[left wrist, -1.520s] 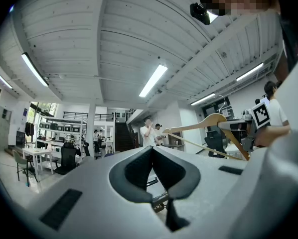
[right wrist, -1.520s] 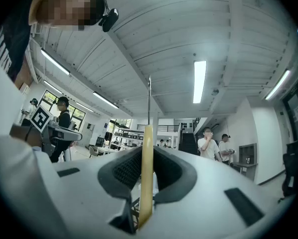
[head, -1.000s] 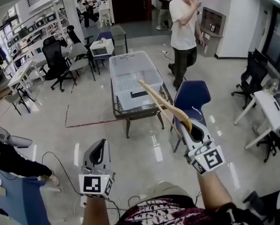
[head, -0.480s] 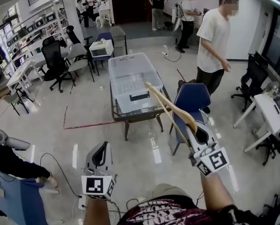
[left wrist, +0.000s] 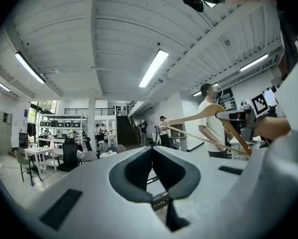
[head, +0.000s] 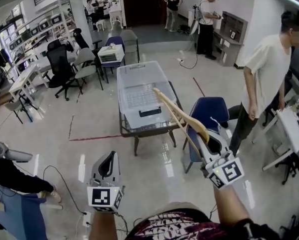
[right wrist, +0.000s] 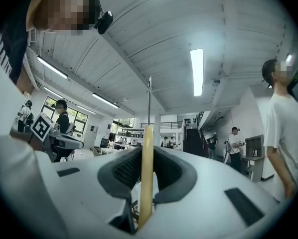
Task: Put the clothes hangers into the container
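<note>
My right gripper [head: 211,140] is shut on the thick end of a wooden clothes hanger [head: 177,115], which slants up and left toward the container. In the right gripper view the hanger [right wrist: 146,173] stands edge-on between the pads of the right gripper [right wrist: 146,151], its metal hook rising above. The container [head: 139,86], a clear plastic bin, sits on a small dark table [head: 132,130] ahead. My left gripper [head: 109,156] hangs lower left, shut and holding nothing; in the left gripper view the jaws of the left gripper [left wrist: 152,151] meet, and the hanger [left wrist: 209,114] shows at right.
A blue chair [head: 209,113] stands just right of the table, under the hanger. A person in a white shirt [head: 267,74] stands at the right beside a white desk [head: 294,126]. Office chairs [head: 59,66] and desks fill the left. A cable [head: 64,181] lies on the floor.
The person in the white shirt has walked from behind the table to the far right. My right gripper still holds the hanger, nearly in place; the left gripper has barely moved.
</note>
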The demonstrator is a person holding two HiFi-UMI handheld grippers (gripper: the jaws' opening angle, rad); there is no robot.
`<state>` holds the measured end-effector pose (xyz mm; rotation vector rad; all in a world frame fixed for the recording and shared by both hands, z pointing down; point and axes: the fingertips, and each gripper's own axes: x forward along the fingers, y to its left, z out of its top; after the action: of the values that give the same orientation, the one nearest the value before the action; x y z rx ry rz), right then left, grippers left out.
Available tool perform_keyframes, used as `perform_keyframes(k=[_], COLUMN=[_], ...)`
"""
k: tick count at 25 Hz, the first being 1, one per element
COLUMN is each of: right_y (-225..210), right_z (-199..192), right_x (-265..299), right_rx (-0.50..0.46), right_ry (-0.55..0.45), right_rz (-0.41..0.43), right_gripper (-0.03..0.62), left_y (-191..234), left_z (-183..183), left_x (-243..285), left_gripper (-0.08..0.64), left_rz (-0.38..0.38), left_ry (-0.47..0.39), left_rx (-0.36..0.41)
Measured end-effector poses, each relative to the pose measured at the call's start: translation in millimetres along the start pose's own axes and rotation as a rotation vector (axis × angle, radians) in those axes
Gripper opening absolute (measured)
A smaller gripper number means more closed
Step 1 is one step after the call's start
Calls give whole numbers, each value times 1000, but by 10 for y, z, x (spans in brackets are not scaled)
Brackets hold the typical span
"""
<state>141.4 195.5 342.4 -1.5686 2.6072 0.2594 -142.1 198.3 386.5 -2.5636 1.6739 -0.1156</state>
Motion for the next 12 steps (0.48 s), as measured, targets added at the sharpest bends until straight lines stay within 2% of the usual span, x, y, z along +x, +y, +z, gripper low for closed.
perform_keyframes(k=[7,12], right_y=[-358,-661], right_z=[-74,-81], right_x=[258,304], right_rx=[6,5], right_ry=[7,0], right_rz=[29,51], right_gripper=[61,61], left_y=[-34,-224], left_z=[29,16], left_x=[419,652], left_gripper=[8,6], left_rz=[24,34], left_ry=[11,19], left_rx=[-7,-2])
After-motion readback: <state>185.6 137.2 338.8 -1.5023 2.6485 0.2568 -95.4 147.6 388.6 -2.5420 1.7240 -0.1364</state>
